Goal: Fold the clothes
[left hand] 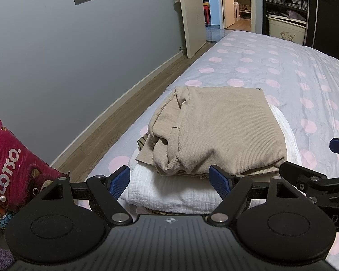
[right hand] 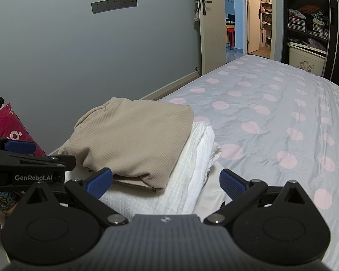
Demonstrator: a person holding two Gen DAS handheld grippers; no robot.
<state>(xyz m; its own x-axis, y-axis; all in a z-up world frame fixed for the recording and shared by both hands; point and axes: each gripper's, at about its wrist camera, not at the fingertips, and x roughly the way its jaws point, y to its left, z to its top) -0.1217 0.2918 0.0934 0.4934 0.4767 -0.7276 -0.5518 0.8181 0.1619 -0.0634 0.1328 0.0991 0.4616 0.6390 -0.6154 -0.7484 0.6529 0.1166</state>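
Observation:
A folded beige ribbed garment (left hand: 217,131) (right hand: 133,142) lies on top of a folded white textured cloth (left hand: 169,194) (right hand: 187,180), stacked near the bed's left edge. My left gripper (left hand: 169,180) hangs open just in front of the stack, its blue pads apart with nothing between them. In the right wrist view my right gripper (right hand: 167,183) is open too, over the white cloth's near right corner, not pressing on it. Each gripper shows at the edge of the other's view.
The bed (left hand: 271,72) has a grey cover with pink dots, bare to the right and beyond the stack. A pink LOTSO bag (left hand: 13,167) sits at the left. Wooden floor, grey wall, an open door (right hand: 212,31) and a wardrobe with boxes (right hand: 307,45) lie beyond.

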